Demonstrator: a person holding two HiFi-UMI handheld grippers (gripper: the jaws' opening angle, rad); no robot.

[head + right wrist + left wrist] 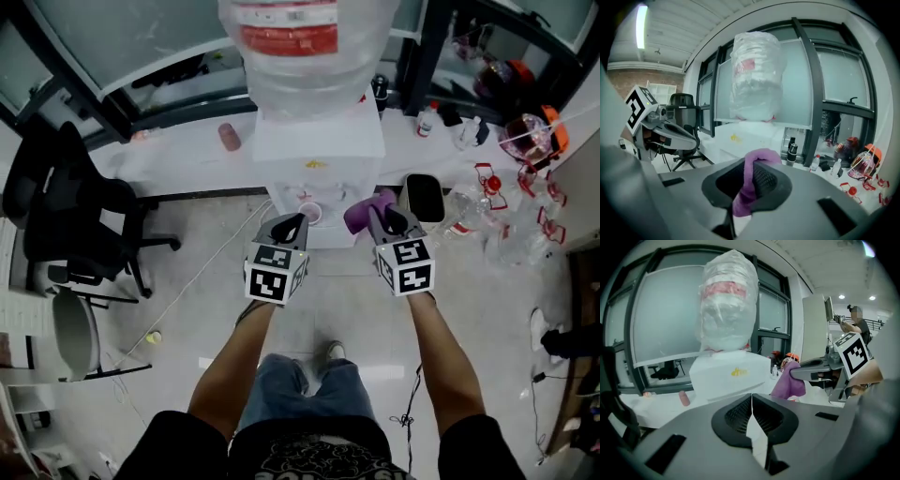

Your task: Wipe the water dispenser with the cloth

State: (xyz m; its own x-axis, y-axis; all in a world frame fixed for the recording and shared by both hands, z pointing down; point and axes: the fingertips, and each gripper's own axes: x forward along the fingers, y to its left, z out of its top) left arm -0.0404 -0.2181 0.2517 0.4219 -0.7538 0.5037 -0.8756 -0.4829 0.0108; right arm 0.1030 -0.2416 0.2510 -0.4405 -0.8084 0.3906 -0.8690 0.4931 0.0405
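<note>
The white water dispenser (317,150) stands against the window ledge, topped by a large plastic-wrapped bottle (305,42) with a red label. In the left gripper view the dispenser (730,376) fills the middle. My right gripper (387,217) is shut on a purple cloth (366,208), held just in front of the dispenser's right lower part. The cloth (750,185) hangs between the jaws in the right gripper view. My left gripper (292,225) is shut and empty, a little short of the dispenser's tap area.
A black office chair (70,211) stands at the left. Bottles, cups and clutter (506,187) crowd the floor and ledge at the right. A pink cup (230,137) lies on the ledge left of the dispenser. A thin cable (202,277) runs across the floor.
</note>
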